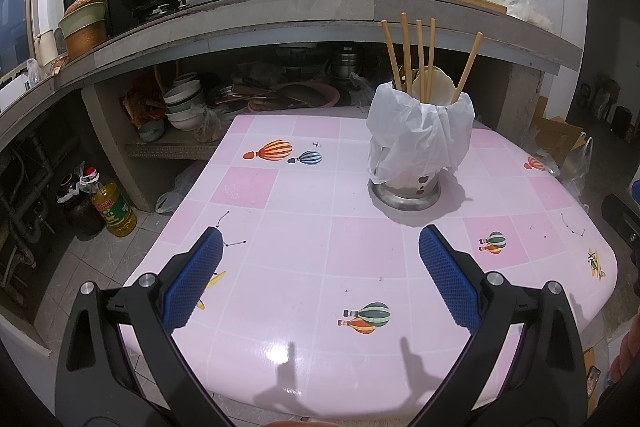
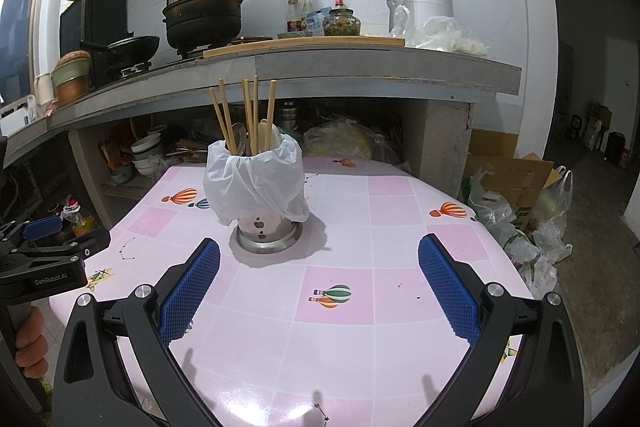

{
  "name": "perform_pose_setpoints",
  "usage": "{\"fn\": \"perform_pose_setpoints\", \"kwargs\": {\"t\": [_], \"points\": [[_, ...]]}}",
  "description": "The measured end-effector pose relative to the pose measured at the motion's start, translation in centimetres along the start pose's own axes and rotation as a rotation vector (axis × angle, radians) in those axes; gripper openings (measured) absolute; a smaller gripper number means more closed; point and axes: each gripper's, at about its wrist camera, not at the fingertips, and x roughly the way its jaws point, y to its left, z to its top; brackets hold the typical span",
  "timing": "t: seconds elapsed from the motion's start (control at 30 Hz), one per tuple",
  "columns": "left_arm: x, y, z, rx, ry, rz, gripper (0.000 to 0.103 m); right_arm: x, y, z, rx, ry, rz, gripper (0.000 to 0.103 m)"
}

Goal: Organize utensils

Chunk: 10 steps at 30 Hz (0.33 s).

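My left tool [image 1: 320, 267] and right tool [image 2: 319, 269] hover low over the near edge of the pink tiled bench [image 1: 288, 235], both spread wide with nothing between the blue pads [image 1: 448, 279]. The utensils are already gathered: five wooden chopsticks [image 1: 406, 53] and a pale spoon [image 1: 436, 85] stand upright in a steel holder [image 1: 406, 189] draped with a white plastic bag [image 1: 416, 135], set toward the far right of the bench in the left view and far left of centre in the right view. No loose utensil shows on the bench, so I judge the sorting near its end or between steps. If I must reach the holder again, I judge it best to come in from above, since the chopsticks lean outward and a side approach could knock one over the rim. The loose bag looks slippery and could snag a pad; I would grip a single stick high on its shaft, well clear of the plastic, and steady the steel base with the other tool.
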Motion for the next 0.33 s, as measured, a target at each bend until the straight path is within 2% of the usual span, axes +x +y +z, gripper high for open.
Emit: {"fn": "perform_pose_setpoints", "kwargs": {"t": [0.33], "points": [[-0.03,-0.06,0.15,0.001,0.0,-0.001,0.095,-0.01,0.0,0.0,0.001,0.001,0.0,0.097]]}}
